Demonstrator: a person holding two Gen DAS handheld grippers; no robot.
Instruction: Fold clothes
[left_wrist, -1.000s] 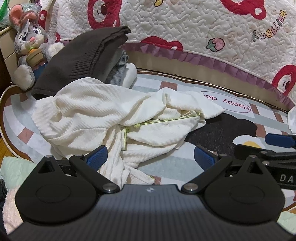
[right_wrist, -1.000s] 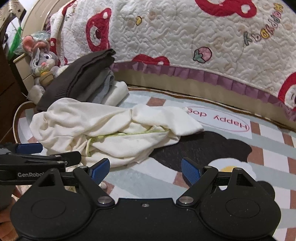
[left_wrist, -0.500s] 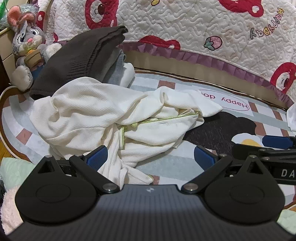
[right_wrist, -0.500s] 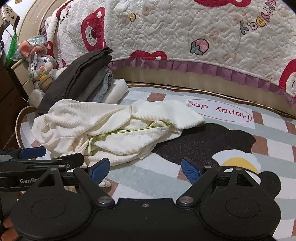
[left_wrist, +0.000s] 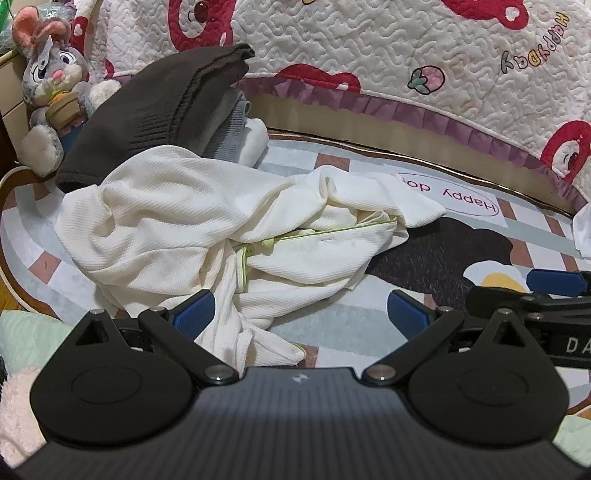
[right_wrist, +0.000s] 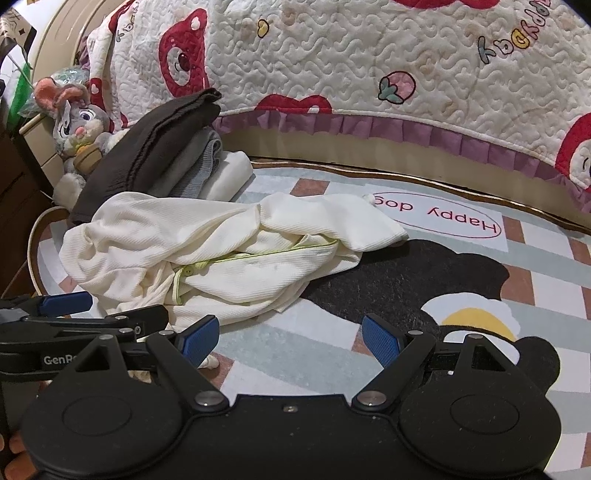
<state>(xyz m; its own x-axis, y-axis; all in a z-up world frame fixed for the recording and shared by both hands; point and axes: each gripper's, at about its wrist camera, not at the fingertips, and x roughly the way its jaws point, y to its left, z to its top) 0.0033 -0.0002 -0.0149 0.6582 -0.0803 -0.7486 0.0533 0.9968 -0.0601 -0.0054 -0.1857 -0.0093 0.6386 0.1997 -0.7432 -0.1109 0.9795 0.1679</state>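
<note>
Tongs nearer crumpled garment (sweater stack behind)

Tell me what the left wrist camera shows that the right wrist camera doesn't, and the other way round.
Only the left wrist view shows a pale green cloth at its lower left edge and a white cloth at its right edge. Only the right wrist view shows dark wooden furniture at the far left. Both show the crumpled cream garment on the rug, the folded stack topped by a brown knit, the plush rabbit and the quilted bedspread. The left gripper and right gripper are both open, holding nothing.
</note>
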